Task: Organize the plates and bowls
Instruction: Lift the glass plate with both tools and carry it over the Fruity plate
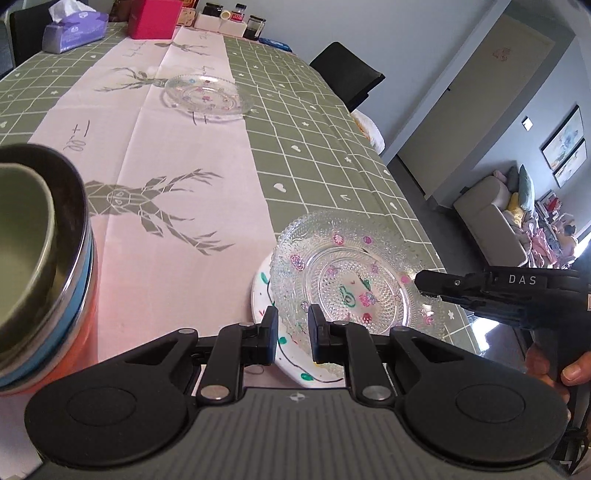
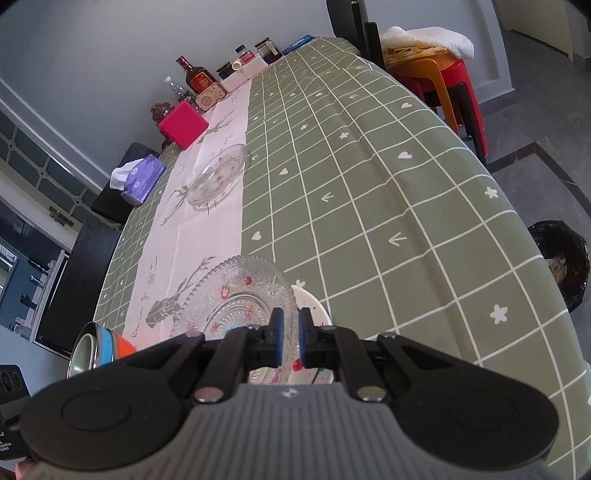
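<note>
The bench point(image 1: 332, 147) carries a glass plate point(image 1: 347, 273) stacked on a white plate point(image 1: 295, 365) at its near edge. Your left tool point(image 1: 291, 325) sits narrowly parted, empty; your right tool point(image 2: 291, 332) is clenched, empty. Spread the fingers before reaching for the rim.

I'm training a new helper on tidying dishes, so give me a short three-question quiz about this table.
1. True or false: the near glass plate sits over a white painted plate.
2. The far glass plate rests mostly on: A) the green checks, B) the pink runner, C) a chair.
3. What colour is the box beside the tissue box?

Key: 1 true; 2 B; 3 pink.
</note>
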`<action>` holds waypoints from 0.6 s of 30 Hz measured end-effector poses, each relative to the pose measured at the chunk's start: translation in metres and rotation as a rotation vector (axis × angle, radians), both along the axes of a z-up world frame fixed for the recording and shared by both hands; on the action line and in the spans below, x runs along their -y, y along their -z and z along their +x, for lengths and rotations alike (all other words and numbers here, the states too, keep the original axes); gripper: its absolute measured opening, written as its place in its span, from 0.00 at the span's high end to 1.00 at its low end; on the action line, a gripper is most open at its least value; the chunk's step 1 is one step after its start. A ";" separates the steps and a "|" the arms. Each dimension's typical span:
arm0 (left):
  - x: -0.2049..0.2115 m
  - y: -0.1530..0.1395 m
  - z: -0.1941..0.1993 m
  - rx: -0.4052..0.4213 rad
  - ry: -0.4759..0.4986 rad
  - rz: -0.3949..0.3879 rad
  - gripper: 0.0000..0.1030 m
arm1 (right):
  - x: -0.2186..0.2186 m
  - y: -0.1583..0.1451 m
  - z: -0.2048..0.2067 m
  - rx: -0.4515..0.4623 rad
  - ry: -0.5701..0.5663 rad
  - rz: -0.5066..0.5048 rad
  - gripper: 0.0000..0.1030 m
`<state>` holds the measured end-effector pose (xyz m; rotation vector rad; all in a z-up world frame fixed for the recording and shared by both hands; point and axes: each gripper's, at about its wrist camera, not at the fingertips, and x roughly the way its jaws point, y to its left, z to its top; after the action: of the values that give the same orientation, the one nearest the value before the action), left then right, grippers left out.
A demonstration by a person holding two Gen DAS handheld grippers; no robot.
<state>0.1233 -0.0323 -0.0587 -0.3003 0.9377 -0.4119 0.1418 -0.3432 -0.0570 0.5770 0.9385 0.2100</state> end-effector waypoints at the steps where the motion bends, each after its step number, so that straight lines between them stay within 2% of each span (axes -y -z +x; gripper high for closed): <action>1: -0.002 0.002 -0.001 -0.005 -0.005 -0.004 0.82 | -0.001 0.002 0.000 -0.007 -0.002 0.001 0.94; 8: -0.001 0.009 -0.003 -0.008 -0.016 0.001 0.82 | -0.008 0.013 0.002 -0.030 -0.009 -0.036 0.94; 18: 0.007 0.015 -0.006 0.000 -0.011 0.056 0.82 | -0.015 0.020 -0.002 -0.036 -0.029 -0.101 0.93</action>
<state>0.1168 -0.0396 -0.0735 -0.2545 0.9455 -0.3756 0.1396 -0.3286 -0.0767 0.4762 0.9873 0.1772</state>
